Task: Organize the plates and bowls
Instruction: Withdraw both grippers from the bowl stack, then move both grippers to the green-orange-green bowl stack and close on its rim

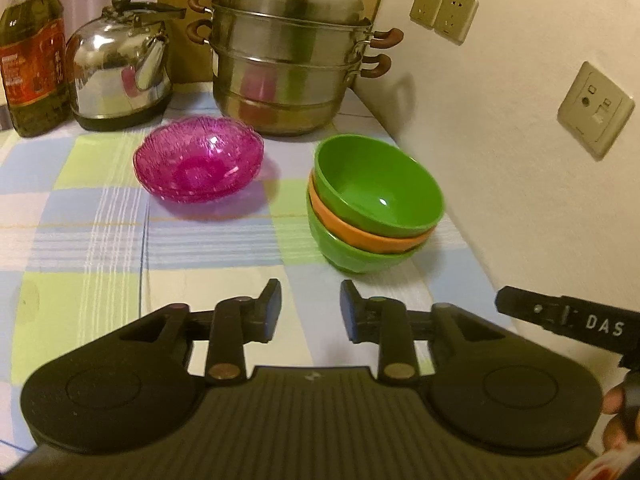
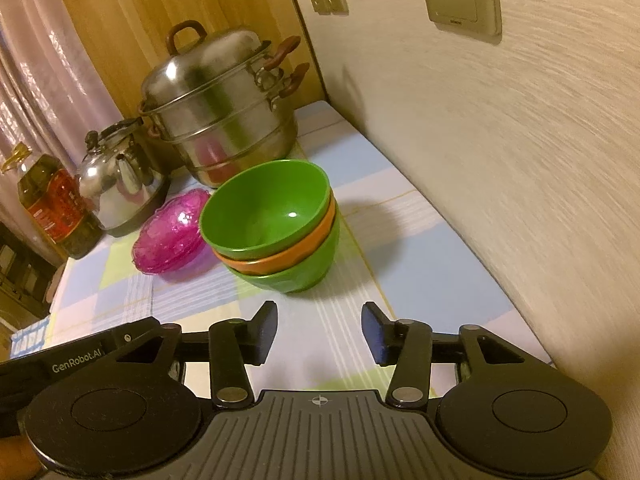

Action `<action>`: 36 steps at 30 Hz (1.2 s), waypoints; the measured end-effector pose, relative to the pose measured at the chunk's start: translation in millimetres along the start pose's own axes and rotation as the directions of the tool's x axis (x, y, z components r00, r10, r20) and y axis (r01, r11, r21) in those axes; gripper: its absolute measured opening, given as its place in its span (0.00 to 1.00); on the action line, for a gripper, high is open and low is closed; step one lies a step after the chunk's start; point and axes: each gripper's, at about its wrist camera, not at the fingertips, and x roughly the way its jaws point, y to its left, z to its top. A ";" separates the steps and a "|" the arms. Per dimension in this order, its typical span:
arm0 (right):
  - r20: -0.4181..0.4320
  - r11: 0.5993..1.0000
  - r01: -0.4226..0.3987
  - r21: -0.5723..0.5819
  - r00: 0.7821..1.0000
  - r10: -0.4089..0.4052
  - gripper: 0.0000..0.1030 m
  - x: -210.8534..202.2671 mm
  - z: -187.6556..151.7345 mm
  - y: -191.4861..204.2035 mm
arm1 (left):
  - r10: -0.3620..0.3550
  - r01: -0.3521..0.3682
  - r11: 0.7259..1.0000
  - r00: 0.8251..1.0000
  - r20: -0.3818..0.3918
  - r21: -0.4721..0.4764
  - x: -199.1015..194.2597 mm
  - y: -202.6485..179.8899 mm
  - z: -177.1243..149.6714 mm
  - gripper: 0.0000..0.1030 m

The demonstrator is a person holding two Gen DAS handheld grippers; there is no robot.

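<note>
both my left gripper (image 1: 310, 310) and right gripper (image 2: 318, 332) stand part-open and empty; bowl stack (image 1: 372, 204) nested, pink plates (image 1: 198, 160) stacked at its left, nothing visibly left.

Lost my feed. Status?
Left gripper open, empty. Right gripper open, empty. Bowl stack nested, beside pink dishes. Nothing blocking.

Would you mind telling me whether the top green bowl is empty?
Empty: the top green bowl shows only its bare, shiny inside, nested in the orange bowl.
</note>
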 end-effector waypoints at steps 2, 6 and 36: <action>0.001 1.000 0.003 0.003 1.000 -0.003 0.47 2.8 3.8 -1.1 | 0.006 -0.006 1.000 1.000 0.005 -0.001 4.1 0.9 5.2 0.35; 0.004 1.000 0.001 0.013 1.000 -0.001 0.47 10.0 13.9 -3.4 | -0.016 0.016 0.999 1.000 0.005 -0.041 13.7 7.3 18.0 0.41; -0.183 0.985 -0.012 0.173 0.982 0.044 0.47 149.5 81.5 -22.7 | -0.174 0.141 0.973 0.967 -0.184 -0.182 151.4 23.1 91.4 0.45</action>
